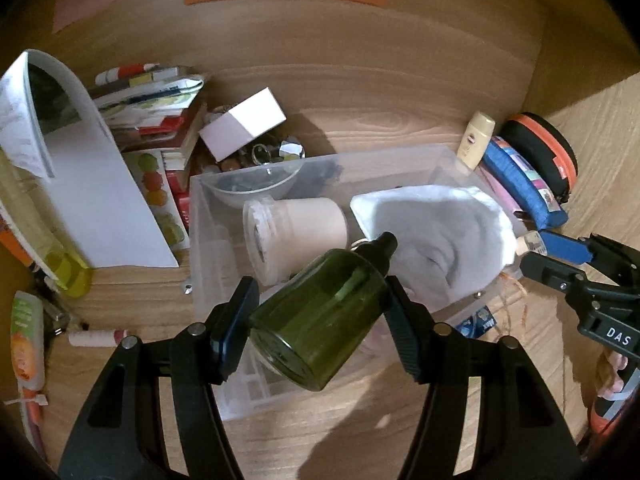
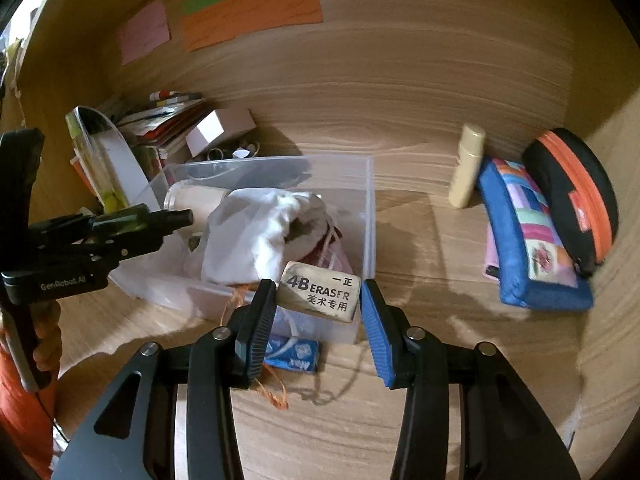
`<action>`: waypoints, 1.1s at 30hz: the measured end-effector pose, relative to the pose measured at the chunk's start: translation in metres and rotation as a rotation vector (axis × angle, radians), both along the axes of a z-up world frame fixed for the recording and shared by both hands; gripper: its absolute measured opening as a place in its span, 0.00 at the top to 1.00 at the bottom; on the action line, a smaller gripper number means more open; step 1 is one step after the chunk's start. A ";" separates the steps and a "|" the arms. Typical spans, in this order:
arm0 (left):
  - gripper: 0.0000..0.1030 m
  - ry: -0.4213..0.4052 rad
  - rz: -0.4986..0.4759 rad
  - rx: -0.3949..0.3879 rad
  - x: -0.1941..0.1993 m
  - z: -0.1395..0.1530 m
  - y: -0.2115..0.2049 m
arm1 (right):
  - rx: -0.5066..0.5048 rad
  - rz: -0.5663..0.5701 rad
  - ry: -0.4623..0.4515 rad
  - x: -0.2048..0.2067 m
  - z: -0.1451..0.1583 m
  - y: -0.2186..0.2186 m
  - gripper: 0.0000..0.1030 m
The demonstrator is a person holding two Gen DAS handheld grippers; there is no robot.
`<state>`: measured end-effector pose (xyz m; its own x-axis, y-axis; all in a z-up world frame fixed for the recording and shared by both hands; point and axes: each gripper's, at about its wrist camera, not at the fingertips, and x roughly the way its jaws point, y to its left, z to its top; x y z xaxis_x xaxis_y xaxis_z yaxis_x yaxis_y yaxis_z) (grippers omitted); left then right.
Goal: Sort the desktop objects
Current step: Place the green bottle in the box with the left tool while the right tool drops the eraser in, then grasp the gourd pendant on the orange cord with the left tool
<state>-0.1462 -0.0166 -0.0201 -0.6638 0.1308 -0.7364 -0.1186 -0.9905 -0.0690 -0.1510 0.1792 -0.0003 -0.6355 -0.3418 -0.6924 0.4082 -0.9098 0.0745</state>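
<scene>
My left gripper [image 1: 320, 316] is shut on a dark green spray bottle [image 1: 320, 316], held tilted above the near end of a clear plastic bin [image 1: 200, 216]. The bin holds a cream jar [image 1: 296, 232] lying on its side, a white cloth pouch [image 1: 436, 232] and a clear bowl [image 1: 256, 184]. My right gripper [image 2: 319, 300] is shut on a worn 4B eraser [image 2: 319, 292], held over the bin's near right corner [image 2: 370, 216]. The right gripper and its eraser [image 1: 528, 242] show at the right of the left wrist view. The left gripper with the bottle [image 2: 136, 218] shows at the left of the right wrist view.
Books and papers [image 1: 152, 120] and a white box [image 1: 244, 124] lie left of the bin. A cream tube [image 2: 468, 168], a blue patchwork pouch [image 2: 528, 248] and a black-orange case [image 2: 576, 196] stand at the right. A blue packet [image 2: 292, 354] and orange string [image 2: 272, 392] lie in front.
</scene>
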 end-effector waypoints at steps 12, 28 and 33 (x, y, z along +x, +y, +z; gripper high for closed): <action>0.39 -0.014 -0.047 -0.026 -0.009 -0.011 0.005 | -0.009 0.021 -0.021 -0.016 -0.008 -0.008 0.61; 0.32 0.067 -0.057 -0.002 0.023 0.019 0.010 | 0.056 0.008 0.040 0.010 0.005 -0.013 0.39; 0.27 0.065 -0.104 -0.015 0.042 0.021 0.025 | 0.068 -0.011 0.056 0.023 0.009 -0.005 0.34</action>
<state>-0.1047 0.0087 0.0013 -0.6939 0.1911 -0.6943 -0.2247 -0.9735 -0.0434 -0.1284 0.1744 0.0084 -0.6776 -0.2880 -0.6767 0.3997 -0.9166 -0.0102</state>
